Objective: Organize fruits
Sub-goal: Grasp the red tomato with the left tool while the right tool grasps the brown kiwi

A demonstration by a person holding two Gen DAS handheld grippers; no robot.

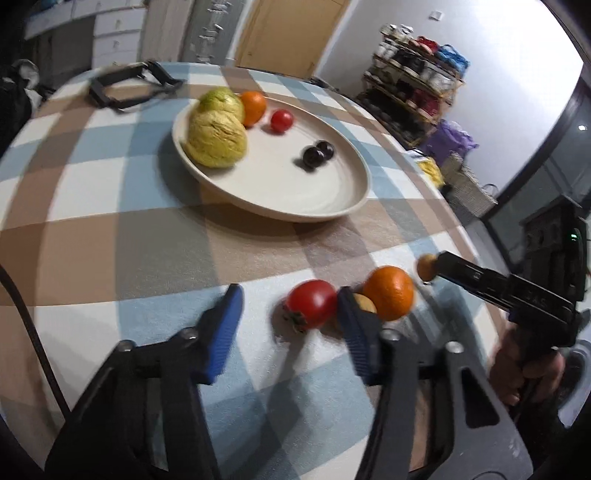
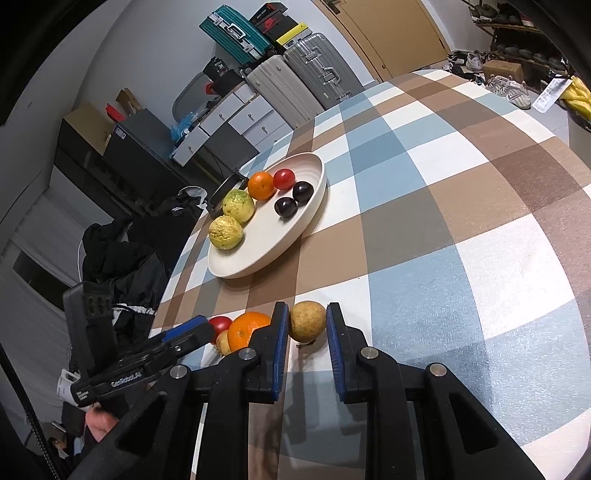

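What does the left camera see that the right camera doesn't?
Only the left view: the purple bag. Only the right view: the teal suitcase. Both: the plate of fruit, the loose orange, and the right gripper shut on a brown fruit.

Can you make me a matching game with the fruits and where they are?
Things:
1. dark plums
2. red fruit with a leafy cap
3. brownish fruit

Places:
A. between the right gripper fingers
B. on the white plate
C. on the checked cloth, near the loose orange

Pairs: 1-B, 2-C, 3-A
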